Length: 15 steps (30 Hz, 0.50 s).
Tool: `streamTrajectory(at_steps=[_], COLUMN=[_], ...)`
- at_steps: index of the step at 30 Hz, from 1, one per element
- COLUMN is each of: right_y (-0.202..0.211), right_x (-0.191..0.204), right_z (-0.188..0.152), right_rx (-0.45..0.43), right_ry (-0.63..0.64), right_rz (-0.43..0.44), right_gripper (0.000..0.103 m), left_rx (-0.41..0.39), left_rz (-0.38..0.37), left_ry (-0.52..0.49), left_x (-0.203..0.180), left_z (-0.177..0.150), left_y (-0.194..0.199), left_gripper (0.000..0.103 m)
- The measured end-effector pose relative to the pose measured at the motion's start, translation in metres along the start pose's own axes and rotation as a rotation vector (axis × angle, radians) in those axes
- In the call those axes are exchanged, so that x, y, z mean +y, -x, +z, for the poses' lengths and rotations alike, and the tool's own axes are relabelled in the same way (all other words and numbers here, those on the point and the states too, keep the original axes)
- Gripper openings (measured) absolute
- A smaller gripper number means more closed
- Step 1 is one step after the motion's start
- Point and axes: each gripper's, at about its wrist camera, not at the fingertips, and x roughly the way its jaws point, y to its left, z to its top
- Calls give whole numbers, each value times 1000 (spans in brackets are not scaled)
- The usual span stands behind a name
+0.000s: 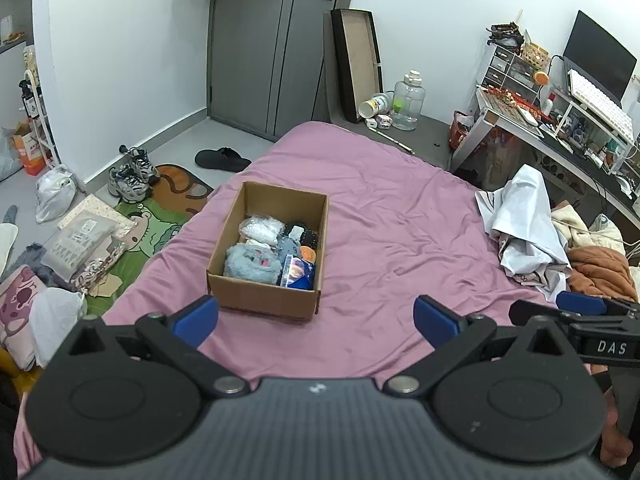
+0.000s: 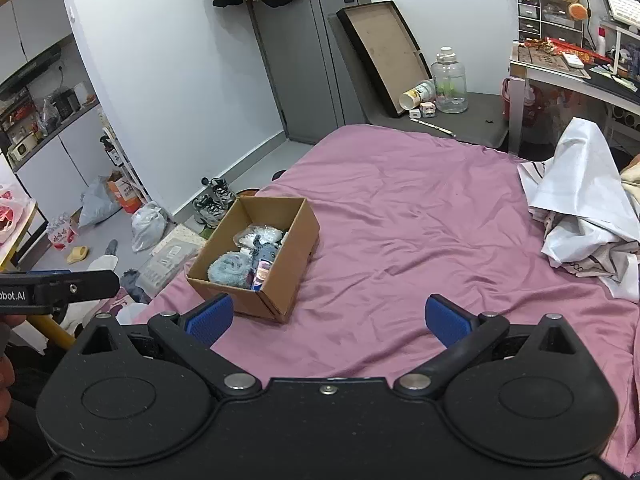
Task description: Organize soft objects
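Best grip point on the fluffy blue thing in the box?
Pinch the raised top of the fluffy blue bundle from straight above. It sits low in the near-left corner of the cardboard box, whose walls block side entry. Both sets of jaws are open and empty.

Home bedroom, pink-sheeted bed point(image 1: 400, 216), cluttered desk point(image 1: 560, 136), shoes point(image 1: 132, 176) by door point(image 1: 272, 40)

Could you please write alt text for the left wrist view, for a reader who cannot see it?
The open left gripper hovers empty above a pink bedsheet, facing an open cardboard box filled with soft items. Crumpled white clothes lie at right.
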Motion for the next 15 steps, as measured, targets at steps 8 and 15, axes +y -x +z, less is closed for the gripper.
streamTrajectory(at_steps=[8,15], right_y=[6,5], right_x=[8,10], right_z=[-1,-3], right_rx=[2,-3], right_ry=[-24,-41], right_rz=[30,7], right_gripper=[103,103], left_rx=[15,0], left_rz=[4,8], left_ry=[15,31], left_x=[5,9], left_z=[3,5], left_y=[-1,2], left_gripper=[103,103])
